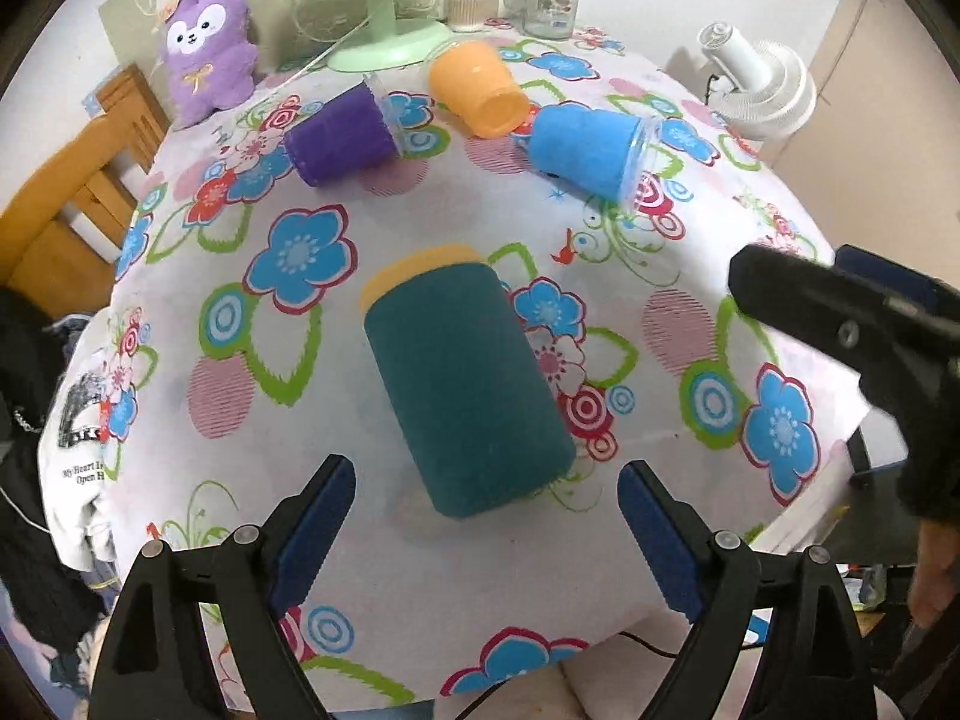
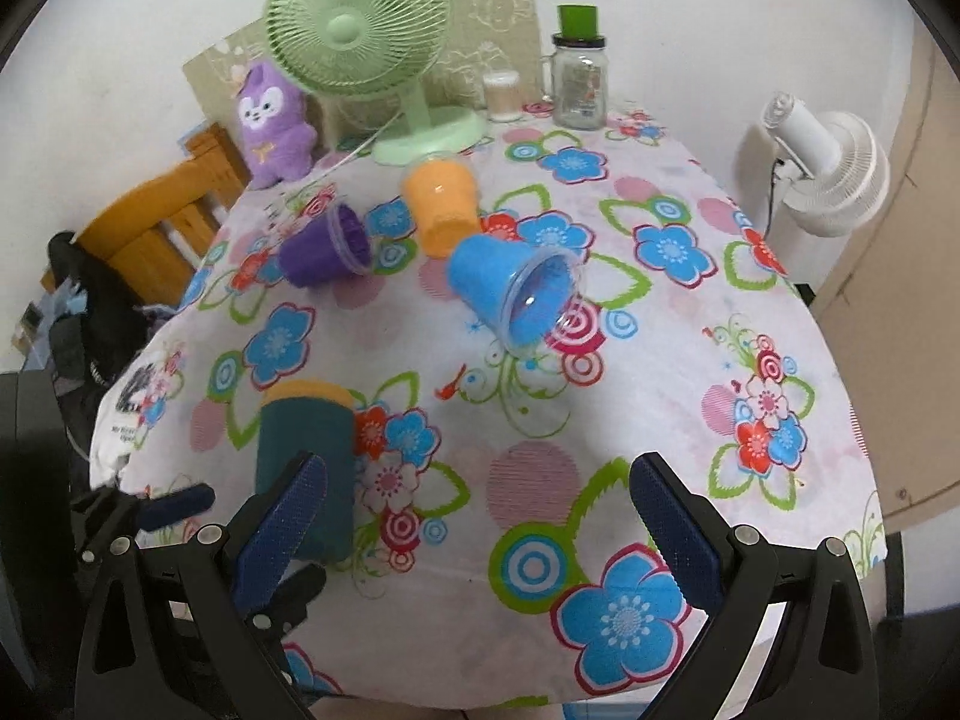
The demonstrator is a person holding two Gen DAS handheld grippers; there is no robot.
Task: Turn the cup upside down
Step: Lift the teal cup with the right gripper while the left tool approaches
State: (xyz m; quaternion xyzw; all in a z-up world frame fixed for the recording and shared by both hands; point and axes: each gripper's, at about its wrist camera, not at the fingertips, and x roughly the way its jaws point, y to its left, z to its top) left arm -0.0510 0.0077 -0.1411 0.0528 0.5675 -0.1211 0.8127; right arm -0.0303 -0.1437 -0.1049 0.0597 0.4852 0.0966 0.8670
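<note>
Teal felt-wrapped cup (image 1: 465, 384) with yellow rim — on its side, rim away — on floral cloth (image 1: 336, 360)

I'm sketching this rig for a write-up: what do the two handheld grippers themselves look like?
Both match: the left gripper and right gripper have glossy black angular plastic frames with triangular cutouts and silver round bolt heads. Each finger carries a flat dark-blue pad with a finely ribbed surface. No markings are visible. A thin black cable runs below the left one.
</note>
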